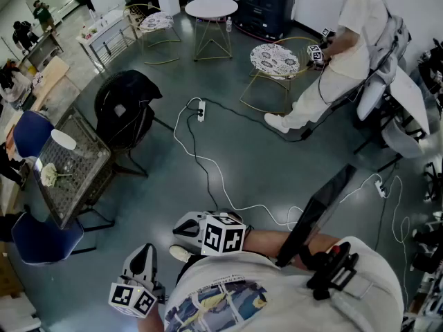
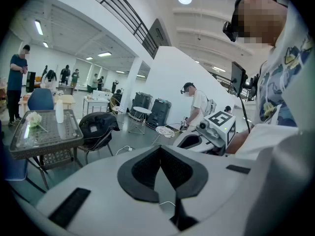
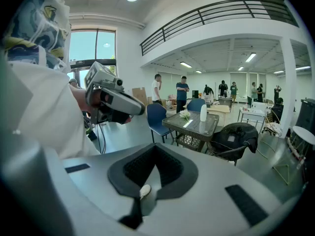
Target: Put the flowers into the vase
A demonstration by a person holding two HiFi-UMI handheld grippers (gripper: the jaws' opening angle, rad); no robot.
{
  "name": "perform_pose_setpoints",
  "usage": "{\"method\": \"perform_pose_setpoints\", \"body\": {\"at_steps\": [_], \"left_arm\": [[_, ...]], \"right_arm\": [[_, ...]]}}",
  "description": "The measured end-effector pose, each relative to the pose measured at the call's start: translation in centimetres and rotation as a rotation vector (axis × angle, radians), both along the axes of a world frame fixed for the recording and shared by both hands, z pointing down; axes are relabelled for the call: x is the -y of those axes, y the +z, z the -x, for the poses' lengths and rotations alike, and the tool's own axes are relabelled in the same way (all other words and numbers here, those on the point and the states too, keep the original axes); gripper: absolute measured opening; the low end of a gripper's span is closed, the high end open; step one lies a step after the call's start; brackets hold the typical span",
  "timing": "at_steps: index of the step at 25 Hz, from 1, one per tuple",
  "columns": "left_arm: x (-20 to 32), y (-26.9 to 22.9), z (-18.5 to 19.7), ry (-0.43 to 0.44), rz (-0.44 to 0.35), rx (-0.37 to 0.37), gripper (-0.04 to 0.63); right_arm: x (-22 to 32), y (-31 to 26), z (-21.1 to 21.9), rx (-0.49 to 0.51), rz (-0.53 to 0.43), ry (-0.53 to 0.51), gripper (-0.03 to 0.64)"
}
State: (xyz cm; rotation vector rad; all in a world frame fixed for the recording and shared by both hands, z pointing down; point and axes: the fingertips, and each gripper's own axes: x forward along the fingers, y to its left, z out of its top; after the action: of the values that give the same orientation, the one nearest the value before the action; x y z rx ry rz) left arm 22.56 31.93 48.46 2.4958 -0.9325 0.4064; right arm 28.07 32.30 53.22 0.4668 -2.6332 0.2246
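Note:
A white vase (image 1: 64, 140) and a pale flower bunch (image 1: 48, 175) rest on a glass-topped wicker table (image 1: 90, 178) far off at the left of the head view. Both grippers hang close to the person's body, well away from that table. My left gripper (image 1: 143, 256) is shut and holds nothing; its own view shows the vase (image 2: 59, 111) and flowers (image 2: 33, 118) in the distance. My right gripper (image 1: 188, 225) is also shut and empty. In its view the vase (image 3: 203, 113) stands beside the flowers (image 3: 184, 114).
A black-draped chair (image 1: 128, 109) stands next to the table, with blue chairs (image 1: 31, 133) on its far side. White cables (image 1: 201, 164) and a power strip lie across the floor. Another person (image 1: 332, 61) stands at the back right by round wire tables (image 1: 277, 59).

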Motion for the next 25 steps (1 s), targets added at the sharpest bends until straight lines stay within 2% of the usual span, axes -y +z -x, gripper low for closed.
{"method": "perform_pose_setpoints", "body": {"at_steps": [5,10,15,19,25], "left_arm": [[0.3,-0.9,-1.8,0.003,-0.018,0.004,0.009],[0.9,-1.0,-0.8,0.001,-0.021,0.004,0.009],[1.9,-0.9,2.8,-0.008,0.0,-0.034,0.009],[4.6,-0.6,5.6,-0.028,-0.025,-0.056,0.009],[7.7,-3.0,13.5,-0.079,-0.023,-0.1,0.009]], "right_arm": [[-0.1,0.0,-1.9,0.019,0.017,0.023,0.009],[0.7,-0.2,-0.9,0.029,0.02,0.01,0.011],[1.7,-1.0,2.5,0.02,0.025,0.01,0.011],[4.5,-0.7,5.5,0.027,0.032,-0.011,0.012],[9.1,-4.3,13.4,0.026,-0.001,-0.012,0.026]]}}
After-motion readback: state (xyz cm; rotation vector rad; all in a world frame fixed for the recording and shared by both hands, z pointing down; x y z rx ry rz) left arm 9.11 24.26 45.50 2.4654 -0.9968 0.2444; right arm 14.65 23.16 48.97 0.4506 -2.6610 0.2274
